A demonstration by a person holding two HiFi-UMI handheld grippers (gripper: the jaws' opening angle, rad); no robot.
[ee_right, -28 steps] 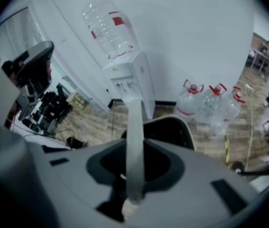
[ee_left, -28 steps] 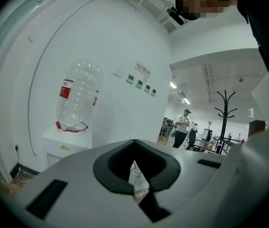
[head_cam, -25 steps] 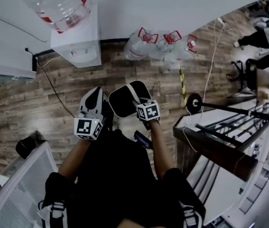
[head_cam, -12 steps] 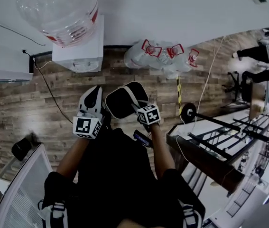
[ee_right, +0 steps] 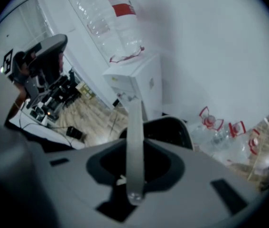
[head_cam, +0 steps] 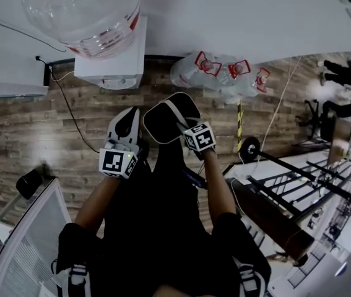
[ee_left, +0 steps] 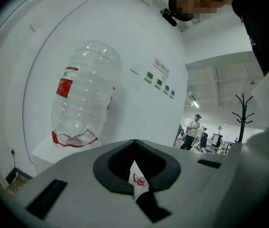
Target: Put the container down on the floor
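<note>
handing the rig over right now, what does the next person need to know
Grippers: the left gripper has its jaws slightly apart with nothing between them, close beside the container. The right gripper is shut on the grey handle of the black container.
Things: the container hangs in the air from that handle, above the wood floor, in front of the water dispenser. Empty bottles lie by the wall to the right.
Done: the container is in the grip.
Left: lower it onto bare floor, probably short of the bottles, then open the right jaws and pull back.
</note>
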